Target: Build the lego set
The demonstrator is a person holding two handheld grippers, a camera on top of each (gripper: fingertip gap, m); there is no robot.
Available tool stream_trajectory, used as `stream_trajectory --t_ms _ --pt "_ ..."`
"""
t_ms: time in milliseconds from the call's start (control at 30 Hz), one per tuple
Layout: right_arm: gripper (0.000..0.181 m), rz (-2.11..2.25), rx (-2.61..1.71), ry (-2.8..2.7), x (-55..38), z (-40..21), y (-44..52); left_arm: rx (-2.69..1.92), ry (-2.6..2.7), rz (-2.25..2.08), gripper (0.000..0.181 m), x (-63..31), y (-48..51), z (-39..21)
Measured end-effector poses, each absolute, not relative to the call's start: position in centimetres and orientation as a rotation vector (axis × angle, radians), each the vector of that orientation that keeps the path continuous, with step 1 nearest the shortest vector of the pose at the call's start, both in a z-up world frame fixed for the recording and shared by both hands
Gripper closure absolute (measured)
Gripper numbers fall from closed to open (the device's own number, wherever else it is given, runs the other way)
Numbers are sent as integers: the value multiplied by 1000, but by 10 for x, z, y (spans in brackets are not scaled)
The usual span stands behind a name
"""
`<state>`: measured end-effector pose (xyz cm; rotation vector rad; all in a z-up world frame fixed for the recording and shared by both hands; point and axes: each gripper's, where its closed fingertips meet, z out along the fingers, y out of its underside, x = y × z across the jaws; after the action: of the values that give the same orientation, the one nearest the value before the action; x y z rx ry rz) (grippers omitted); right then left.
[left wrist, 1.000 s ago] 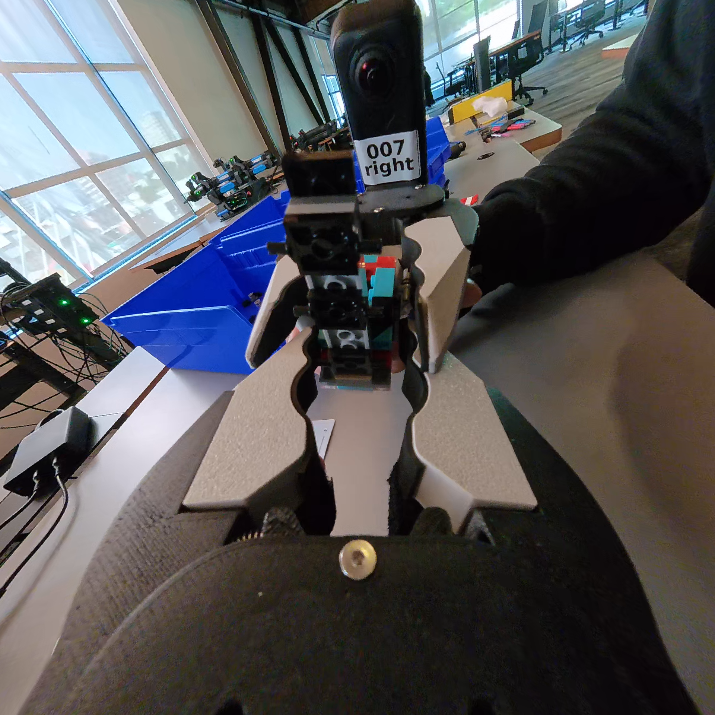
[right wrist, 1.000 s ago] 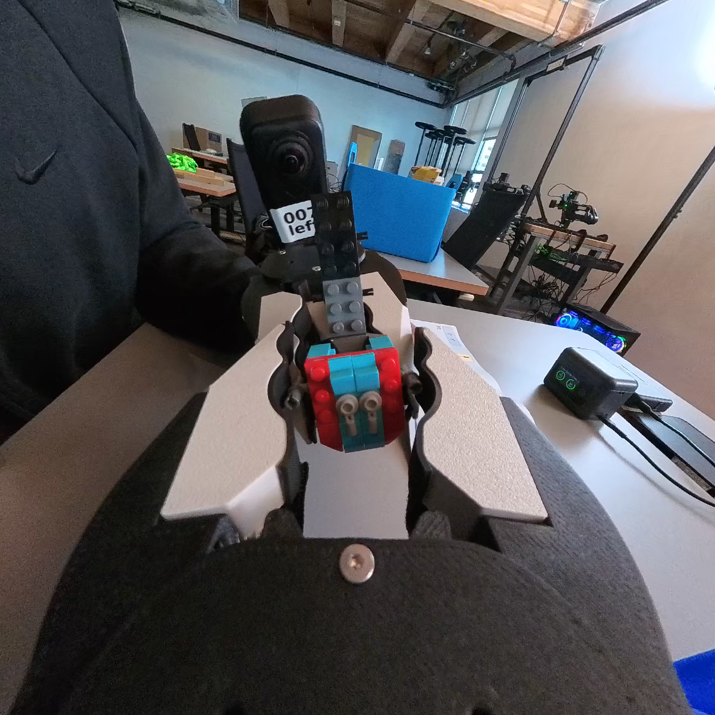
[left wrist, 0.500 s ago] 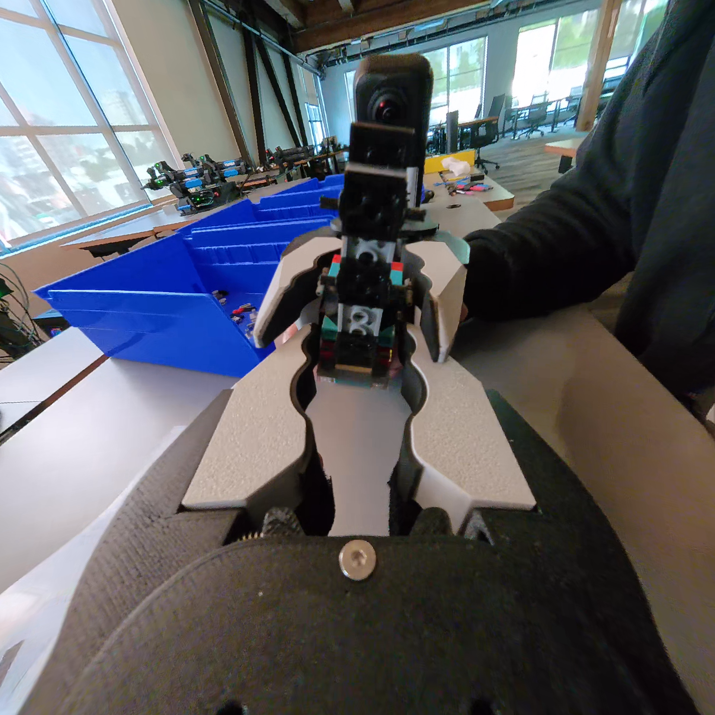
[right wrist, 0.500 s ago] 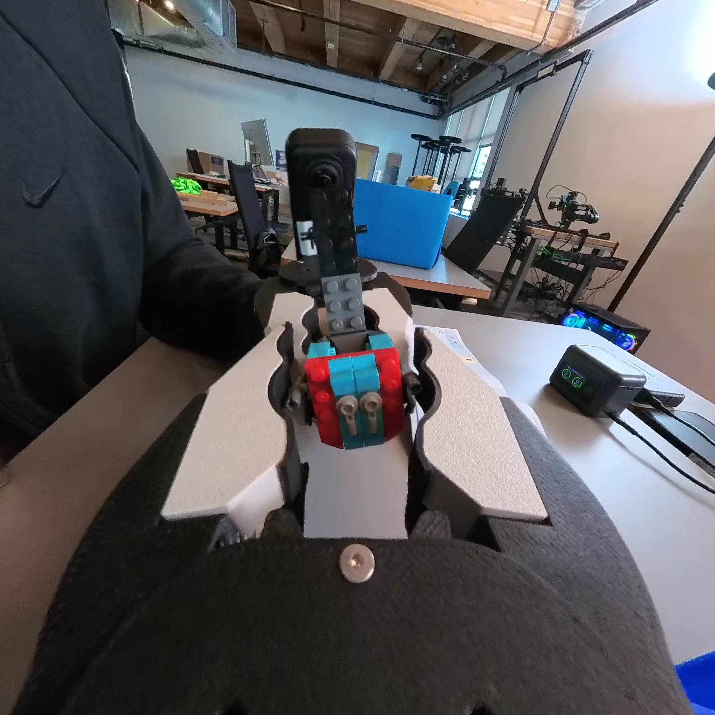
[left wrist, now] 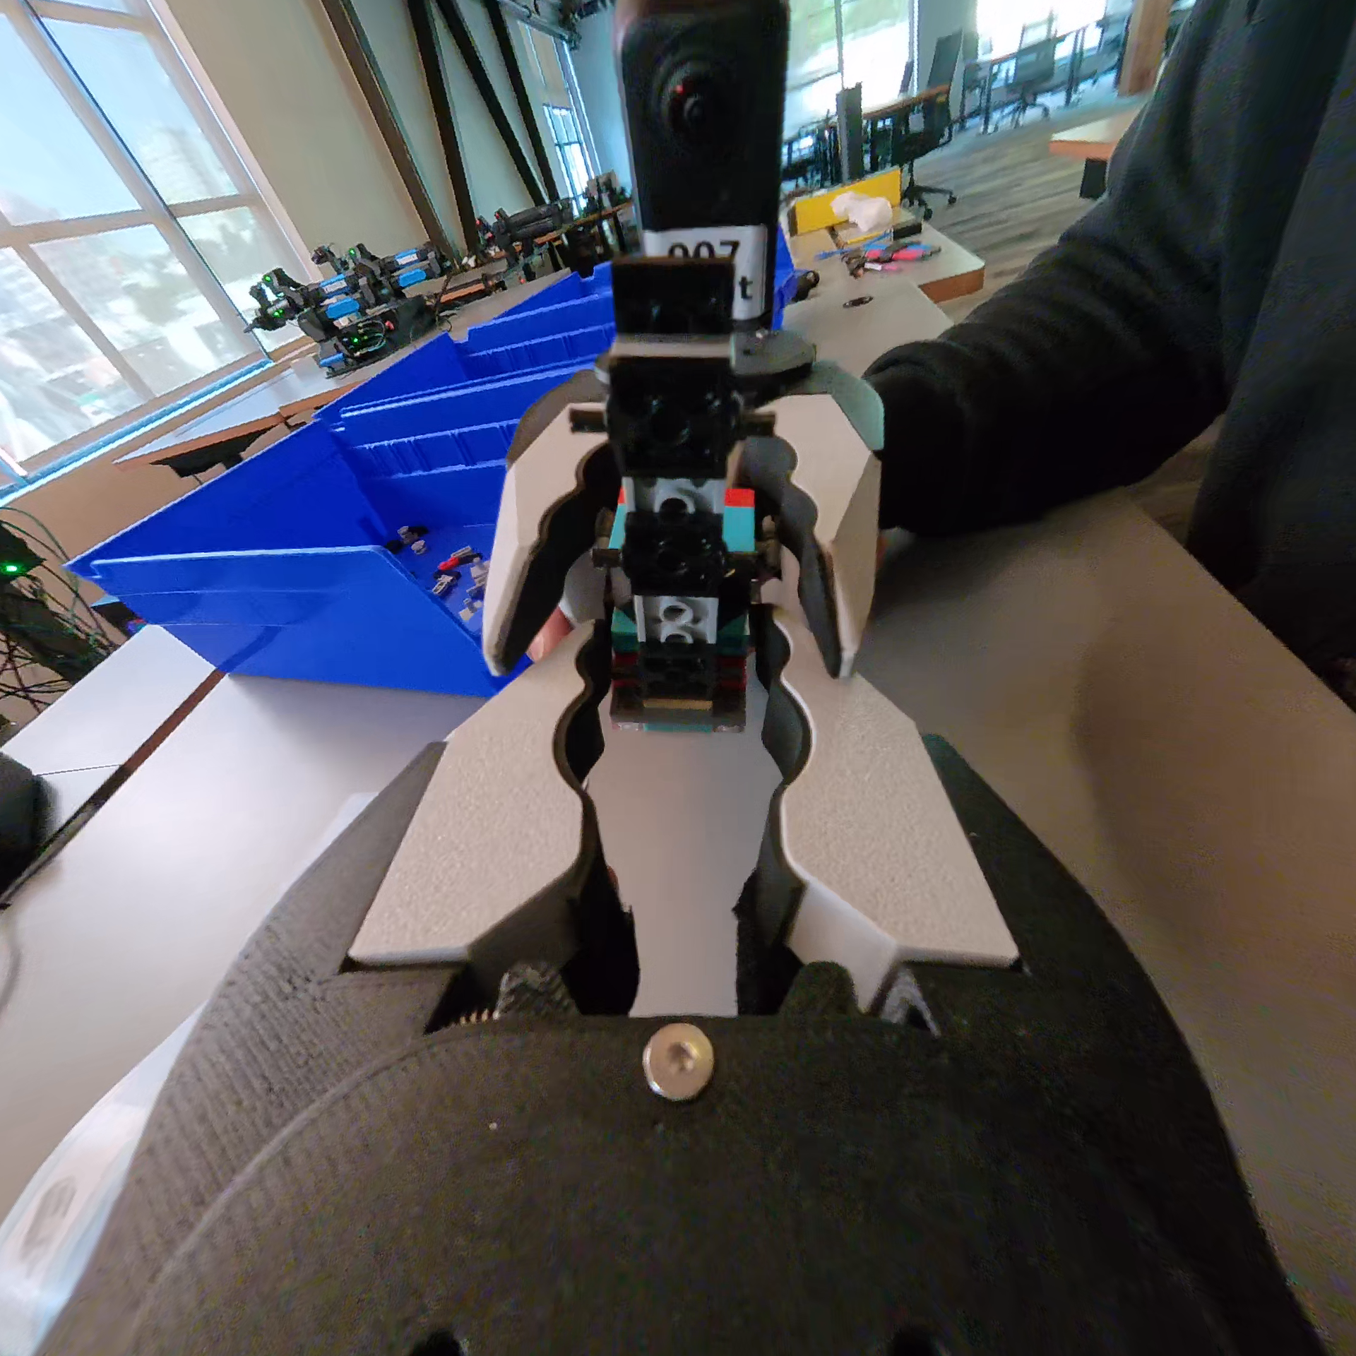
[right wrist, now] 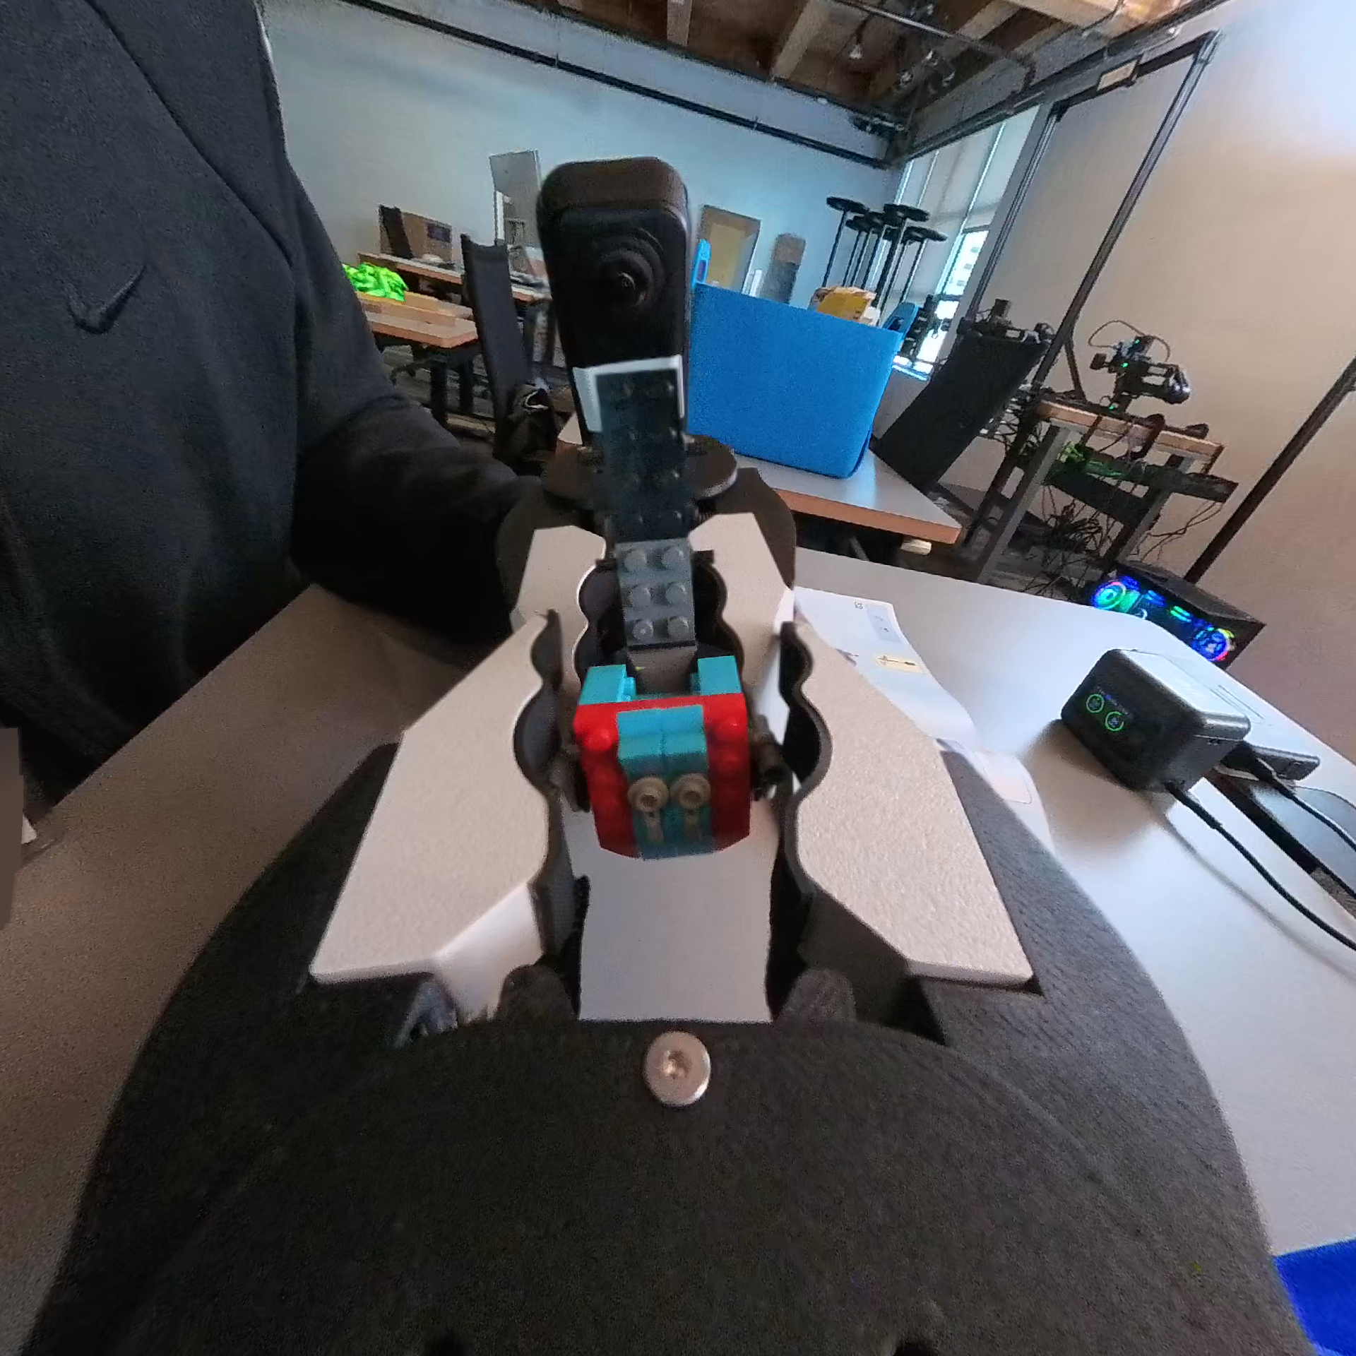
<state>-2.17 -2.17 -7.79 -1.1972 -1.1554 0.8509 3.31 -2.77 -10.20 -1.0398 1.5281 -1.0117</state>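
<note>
- The lego model (right wrist: 664, 778) sits dead centre in the right wrist view: a chunky red and teal block with two small grey pegs on its near face, studs showing, and a grey-then-black studded strip (right wrist: 649, 514) rising toward 12 o'clock.
- The right gripper (right wrist: 664, 734) is clenched on that red and teal block, its pale, grainy, wavy-edged fingers (right wrist: 455, 807) pressing both sides.
- From the left wrist view the same model (left wrist: 679, 587) shows its underside, black, grey and teal layers stacked up.
- The left gripper (left wrist: 679, 697) faces it head-on with the model's lower end between its fingertips; whether it truly grips, I cannot tell.
- Everything is held up above the smooth grey table (left wrist: 1101, 734).
- At 10 o'clock in the left wrist view, glossy blue plastic bins (left wrist: 293, 587); the near one holds a scatter of small loose pieces (left wrist: 455, 569).
- At 3 o'clock in the right wrist view, a black charger box (right wrist: 1152, 723) with cables, beside a white paper sheet (right wrist: 880, 646).
- A dark sleeve (left wrist: 1064, 367) reaches in at 2 o'clock.
</note>
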Motion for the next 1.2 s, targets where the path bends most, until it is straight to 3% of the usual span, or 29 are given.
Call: stream_trajectory --t_ms 833,1200 --pt "118 874 -1198 -1205 -14 -77 -28 -1015 1520 -1017 141 31 -31 -97" --pt "126 822 -1182 -1143 -1 -67 -17 -1050 1442 -1080 141 25 -18 -86"
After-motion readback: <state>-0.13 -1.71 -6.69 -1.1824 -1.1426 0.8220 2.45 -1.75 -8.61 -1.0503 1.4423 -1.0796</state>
